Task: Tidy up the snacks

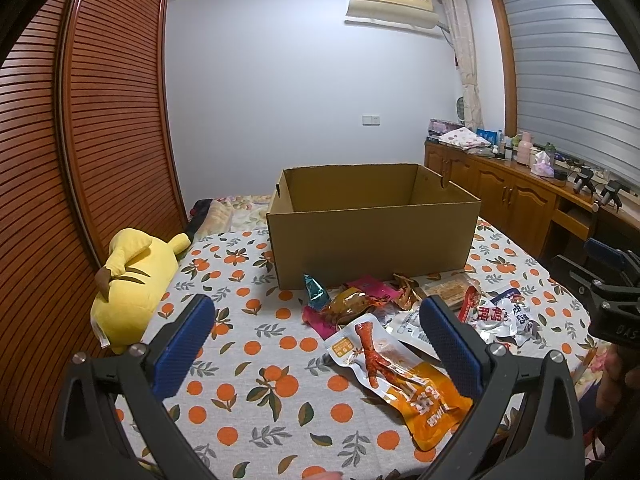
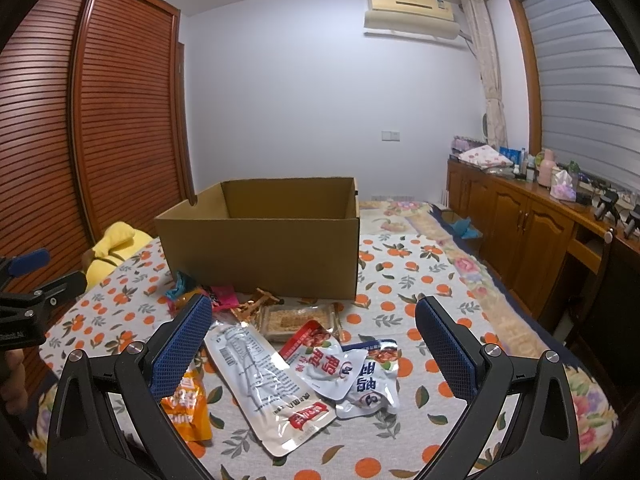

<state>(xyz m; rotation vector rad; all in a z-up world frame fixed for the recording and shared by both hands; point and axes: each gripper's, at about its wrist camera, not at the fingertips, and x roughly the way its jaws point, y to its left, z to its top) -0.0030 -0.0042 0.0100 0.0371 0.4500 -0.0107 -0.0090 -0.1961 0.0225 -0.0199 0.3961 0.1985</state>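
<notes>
An open, empty cardboard box (image 1: 372,240) (image 2: 264,248) stands on the bed. Snack packets lie in a heap before it: an orange chicken-foot pack (image 1: 404,376) (image 2: 188,404), a long silver pack (image 2: 272,384), two white-and-red duck packs (image 2: 340,364) (image 1: 496,312), a clear tray of bars (image 2: 296,320), a brown pack (image 1: 352,304), pink (image 1: 368,286) and teal wrappers (image 1: 316,290). My left gripper (image 1: 316,344) is open above the sheet, its right finger over the orange pack. My right gripper (image 2: 314,344) is open above the silver and duck packs.
A yellow plush toy (image 1: 132,284) lies at the left of the bed by the slatted wardrobe (image 1: 80,152). Wooden cabinets (image 2: 520,232) with clutter line the right wall. The bed's orange-print sheet (image 1: 256,360) spreads around the heap.
</notes>
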